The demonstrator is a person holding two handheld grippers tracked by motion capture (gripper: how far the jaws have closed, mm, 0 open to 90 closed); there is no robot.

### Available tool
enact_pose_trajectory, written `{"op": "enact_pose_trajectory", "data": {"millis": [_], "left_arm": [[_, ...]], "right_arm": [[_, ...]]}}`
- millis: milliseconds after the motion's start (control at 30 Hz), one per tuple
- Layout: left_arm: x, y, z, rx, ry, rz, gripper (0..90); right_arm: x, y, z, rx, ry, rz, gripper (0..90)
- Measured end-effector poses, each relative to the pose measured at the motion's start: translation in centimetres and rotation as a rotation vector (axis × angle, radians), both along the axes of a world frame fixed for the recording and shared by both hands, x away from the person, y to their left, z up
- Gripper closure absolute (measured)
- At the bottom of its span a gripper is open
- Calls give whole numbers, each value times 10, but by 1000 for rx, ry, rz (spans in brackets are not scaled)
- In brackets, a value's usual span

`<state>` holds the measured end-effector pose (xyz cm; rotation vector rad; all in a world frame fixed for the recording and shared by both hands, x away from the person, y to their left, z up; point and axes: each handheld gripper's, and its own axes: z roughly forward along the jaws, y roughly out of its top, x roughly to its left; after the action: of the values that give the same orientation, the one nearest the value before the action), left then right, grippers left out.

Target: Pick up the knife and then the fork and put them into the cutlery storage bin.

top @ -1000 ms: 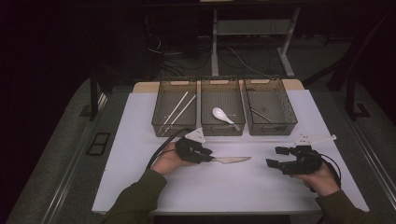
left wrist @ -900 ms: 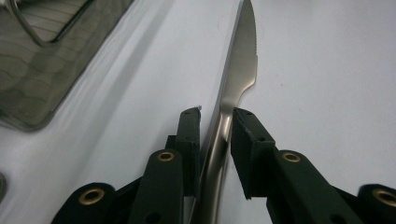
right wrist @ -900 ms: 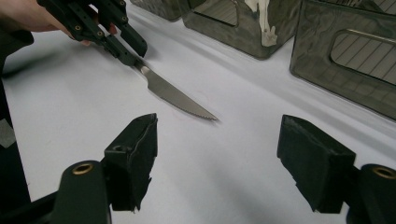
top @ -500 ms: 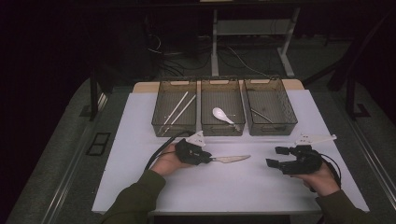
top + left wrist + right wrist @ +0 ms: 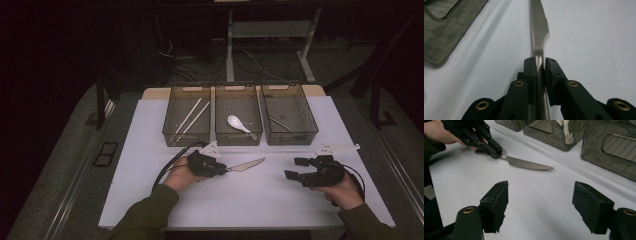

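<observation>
Bins [image 5: 239,136] stand well beyond the jaws. Right gripper [image 5: 541,207] hangs released over bare table. Left gripper [image 5: 540,65] has just been closing and now clamps the knife [image 5: 538,30] by its handle, blade jutting ahead — seemingly ready to lift.
</observation>
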<state>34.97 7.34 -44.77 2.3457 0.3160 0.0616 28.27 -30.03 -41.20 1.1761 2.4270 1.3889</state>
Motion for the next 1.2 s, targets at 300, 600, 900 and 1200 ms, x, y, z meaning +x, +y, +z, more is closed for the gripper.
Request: {"op": "enact_pose_trajectory", "data": {"millis": [300, 600, 900, 1200], "left_arm": [[-6, 7, 14, -70, -14, 7, 793], [-15, 13, 35, -186, -42, 10, 792], [-21, 12, 48, -276, -70, 30, 792], [-25, -6, 53, -256, -115, 122, 792]], "right_arm": [[0, -1, 1, 11, -1, -4, 289], [0, 2, 4, 15, -6, 6, 291], [2, 16, 17, 37, -43, 22, 286], [14, 60, 40, 141, -99, 70, 408]]}}
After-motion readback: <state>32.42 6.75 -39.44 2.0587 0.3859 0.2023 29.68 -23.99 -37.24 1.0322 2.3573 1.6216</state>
